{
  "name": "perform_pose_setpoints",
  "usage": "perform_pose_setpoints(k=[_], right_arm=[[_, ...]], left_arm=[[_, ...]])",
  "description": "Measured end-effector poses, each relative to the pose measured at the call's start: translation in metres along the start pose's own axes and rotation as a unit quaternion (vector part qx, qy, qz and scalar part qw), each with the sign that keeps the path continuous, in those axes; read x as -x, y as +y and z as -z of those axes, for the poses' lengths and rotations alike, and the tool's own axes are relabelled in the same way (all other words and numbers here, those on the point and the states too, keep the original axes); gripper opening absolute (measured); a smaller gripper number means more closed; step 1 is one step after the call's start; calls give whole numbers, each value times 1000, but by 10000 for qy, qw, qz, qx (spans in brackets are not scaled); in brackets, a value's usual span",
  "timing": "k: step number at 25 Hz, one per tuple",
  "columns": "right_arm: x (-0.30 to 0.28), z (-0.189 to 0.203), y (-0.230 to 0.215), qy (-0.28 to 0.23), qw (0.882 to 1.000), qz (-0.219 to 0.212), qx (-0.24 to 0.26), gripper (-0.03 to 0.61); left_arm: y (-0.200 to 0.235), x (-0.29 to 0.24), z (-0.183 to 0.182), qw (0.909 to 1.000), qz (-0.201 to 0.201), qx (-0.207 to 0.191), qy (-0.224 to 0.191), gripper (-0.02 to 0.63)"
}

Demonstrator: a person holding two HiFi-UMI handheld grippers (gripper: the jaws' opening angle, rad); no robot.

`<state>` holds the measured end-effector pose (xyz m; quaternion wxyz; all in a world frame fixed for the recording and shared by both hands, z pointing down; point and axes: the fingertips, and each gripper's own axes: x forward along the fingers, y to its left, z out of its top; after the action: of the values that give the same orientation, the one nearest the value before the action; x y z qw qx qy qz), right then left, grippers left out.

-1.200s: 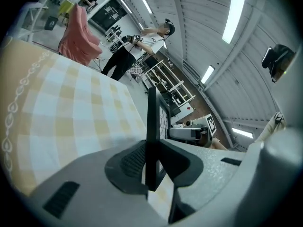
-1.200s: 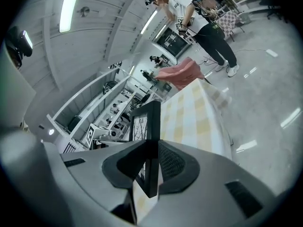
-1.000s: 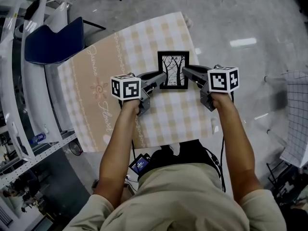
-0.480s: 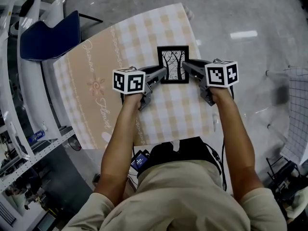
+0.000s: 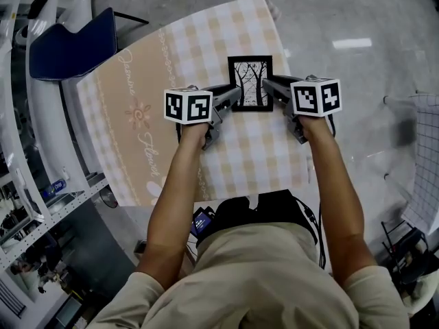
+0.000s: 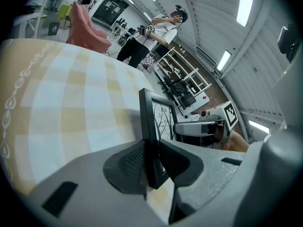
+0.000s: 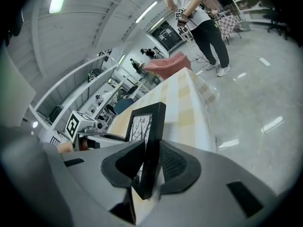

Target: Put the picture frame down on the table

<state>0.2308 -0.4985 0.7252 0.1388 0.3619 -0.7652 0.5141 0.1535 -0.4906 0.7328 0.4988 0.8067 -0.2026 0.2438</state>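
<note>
Both claws are clamped on the picture frame (image 5: 250,83). The left claw (image 6: 150,162) is closed on one side edge, its pads pressed against the front and back of the black moulding. The right claw (image 7: 150,167) is closed the same way on the opposite edge. Neither has any slack; the frame fills the gap between each pair of jaws.

The frame sits between the two claws with its tree print facing up toward the head view, over the far part of the worktop (image 5: 206,46), which is covered by a checked cloth (image 5: 254,156). The gripper views show cloth just past the frame's lower corner, but I cannot tell whether the corner touches it.

As I judge it, the task is past its midpoint — the frame is over a bare patch where it could rest. It has not yet been set down. What is left is to lower it until it lies on the cloth, then open both claws and draw them clear.
</note>
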Motion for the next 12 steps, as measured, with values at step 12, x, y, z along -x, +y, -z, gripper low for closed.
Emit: perform_pose_setpoints(k=[12], right_arm=[[-4,1,-12,107,9934,1029,503,110]], left_arm=[[2,-1,0,9992,-373,-104,-90,97]])
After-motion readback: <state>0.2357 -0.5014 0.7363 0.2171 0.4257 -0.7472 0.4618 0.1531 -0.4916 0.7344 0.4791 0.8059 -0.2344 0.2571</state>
